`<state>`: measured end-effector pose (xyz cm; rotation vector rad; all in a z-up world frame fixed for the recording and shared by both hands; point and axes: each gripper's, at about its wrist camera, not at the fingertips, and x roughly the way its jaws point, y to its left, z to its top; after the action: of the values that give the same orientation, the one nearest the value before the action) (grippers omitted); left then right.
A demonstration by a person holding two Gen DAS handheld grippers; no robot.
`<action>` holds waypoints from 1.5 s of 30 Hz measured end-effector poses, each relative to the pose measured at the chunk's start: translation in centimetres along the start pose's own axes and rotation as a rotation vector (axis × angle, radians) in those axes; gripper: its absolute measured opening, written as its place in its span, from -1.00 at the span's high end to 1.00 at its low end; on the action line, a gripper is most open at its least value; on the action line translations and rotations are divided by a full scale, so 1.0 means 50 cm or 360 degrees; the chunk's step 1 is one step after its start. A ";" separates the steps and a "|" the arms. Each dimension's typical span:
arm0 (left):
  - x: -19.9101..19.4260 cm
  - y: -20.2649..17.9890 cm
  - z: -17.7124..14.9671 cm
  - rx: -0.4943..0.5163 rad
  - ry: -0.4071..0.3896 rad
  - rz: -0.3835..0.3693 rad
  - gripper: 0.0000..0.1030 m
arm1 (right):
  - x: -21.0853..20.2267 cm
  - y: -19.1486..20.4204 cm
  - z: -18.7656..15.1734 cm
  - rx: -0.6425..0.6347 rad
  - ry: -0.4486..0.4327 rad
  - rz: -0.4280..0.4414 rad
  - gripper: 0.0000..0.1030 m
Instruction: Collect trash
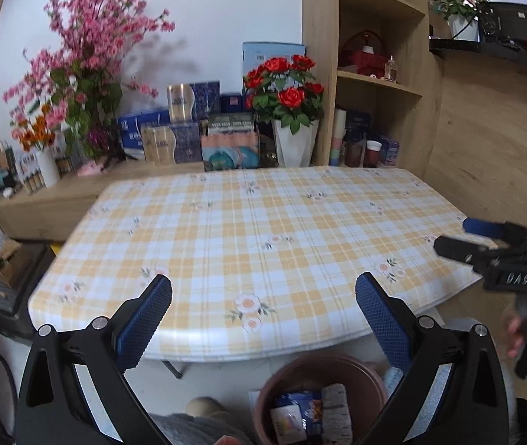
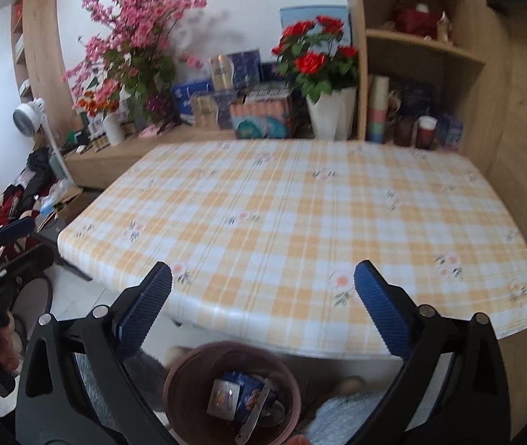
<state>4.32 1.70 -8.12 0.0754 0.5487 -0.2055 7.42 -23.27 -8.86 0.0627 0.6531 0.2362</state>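
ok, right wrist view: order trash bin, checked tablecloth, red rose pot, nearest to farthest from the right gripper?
1. trash bin, just below the right gripper, on the floor.
2. checked tablecloth, ahead, on the table.
3. red rose pot, behind the table's far edge, by the shelf.

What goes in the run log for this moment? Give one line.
left gripper: open, holds nothing | right gripper: open, holds nothing | bin: on floor, wrappers inside | table: no trash visible
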 end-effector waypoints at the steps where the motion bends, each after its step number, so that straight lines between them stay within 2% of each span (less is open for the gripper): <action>1: -0.003 -0.004 0.009 0.0016 -0.0016 -0.0002 -0.88 | -0.009 -0.003 0.013 -0.0002 -0.0025 -0.0019 -0.89; 8: -0.029 -0.031 0.083 0.0097 -0.0140 0.0020 -0.88 | -0.074 -0.021 0.085 -0.0015 -0.0181 -0.0101 -0.89; 17: -0.056 -0.056 0.124 0.0184 -0.0227 0.0062 -0.88 | -0.125 -0.039 0.111 -0.0003 -0.0267 -0.0142 -0.89; 45: -0.073 -0.030 0.141 0.0106 -0.0254 0.0099 -0.88 | -0.138 -0.034 0.111 0.0000 -0.0275 -0.0155 -0.89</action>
<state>4.54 -0.03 -0.22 0.1394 0.3802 -0.1673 5.81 -26.46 -0.59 0.0509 0.4825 0.1351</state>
